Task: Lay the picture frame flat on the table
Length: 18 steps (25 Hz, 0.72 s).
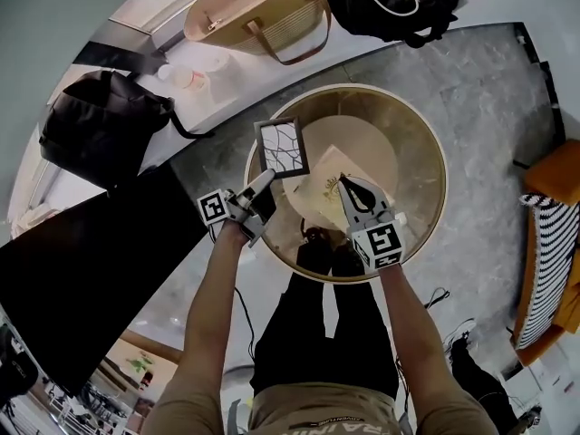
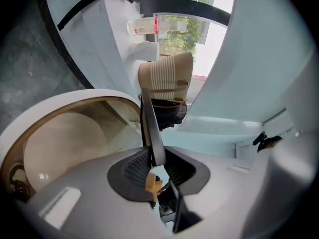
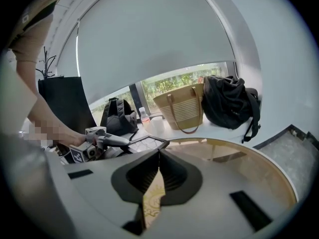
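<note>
The picture frame [image 1: 281, 148], dark-rimmed with a white cracked pattern, is held over the back left part of the round gold-rimmed glass table [image 1: 426, 134]. My left gripper [image 1: 269, 178] is shut on its near edge; in the left gripper view that edge [image 2: 152, 133] runs upright between the pads of the left gripper [image 2: 157, 158]. The right gripper view shows the frame [image 3: 144, 143] lying nearly level. My right gripper [image 1: 344, 182] is shut on a cream card with gold print [image 3: 153, 200], which hangs over the table's middle [image 1: 326, 188].
A white ledge behind the table carries a woven tote bag [image 1: 263, 16], a black bag [image 1: 394, 3], a black backpack [image 1: 95, 120] and a small bottle [image 1: 186, 78]. A black panel [image 1: 82, 270] stands at the left, a striped seat [image 1: 553, 243] at the right.
</note>
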Each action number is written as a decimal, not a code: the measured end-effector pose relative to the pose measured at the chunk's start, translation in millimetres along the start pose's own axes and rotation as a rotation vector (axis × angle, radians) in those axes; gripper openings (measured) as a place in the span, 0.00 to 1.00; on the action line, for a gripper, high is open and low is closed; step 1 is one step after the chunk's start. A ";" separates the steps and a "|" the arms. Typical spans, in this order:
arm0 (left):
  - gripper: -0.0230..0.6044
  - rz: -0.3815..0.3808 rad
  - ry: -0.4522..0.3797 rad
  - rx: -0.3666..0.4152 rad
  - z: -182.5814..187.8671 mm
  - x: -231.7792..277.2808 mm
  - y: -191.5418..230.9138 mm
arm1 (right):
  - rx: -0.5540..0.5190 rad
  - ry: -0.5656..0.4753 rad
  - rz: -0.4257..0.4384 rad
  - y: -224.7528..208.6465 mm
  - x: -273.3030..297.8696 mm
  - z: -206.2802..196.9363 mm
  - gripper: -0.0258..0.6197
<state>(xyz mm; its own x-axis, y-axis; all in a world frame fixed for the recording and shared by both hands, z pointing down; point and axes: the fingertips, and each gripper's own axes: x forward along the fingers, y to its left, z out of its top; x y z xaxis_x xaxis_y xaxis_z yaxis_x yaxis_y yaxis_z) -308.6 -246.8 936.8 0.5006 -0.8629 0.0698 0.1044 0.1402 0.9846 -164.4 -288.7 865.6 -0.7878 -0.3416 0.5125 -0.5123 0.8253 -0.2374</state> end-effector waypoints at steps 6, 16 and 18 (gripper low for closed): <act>0.16 0.042 0.011 -0.002 7.5 1.6 23.2 | 0.015 0.028 0.002 -1.3 5.3 -13.2 0.05; 0.16 0.365 0.111 0.216 -0.4 5.2 63.0 | 0.024 0.047 0.012 -1.2 15.7 -18.4 0.05; 0.18 0.412 0.115 0.273 -0.7 6.6 64.0 | 0.030 0.051 0.021 2.5 17.2 -20.7 0.05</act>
<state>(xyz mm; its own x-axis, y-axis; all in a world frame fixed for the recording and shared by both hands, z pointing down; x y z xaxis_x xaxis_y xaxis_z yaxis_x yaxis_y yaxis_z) -298.0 -243.2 1000.1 0.5459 -0.7015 0.4581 -0.3426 0.3121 0.8861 -172.1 -283.2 890.9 -0.7806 -0.3003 0.5481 -0.5063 0.8180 -0.2729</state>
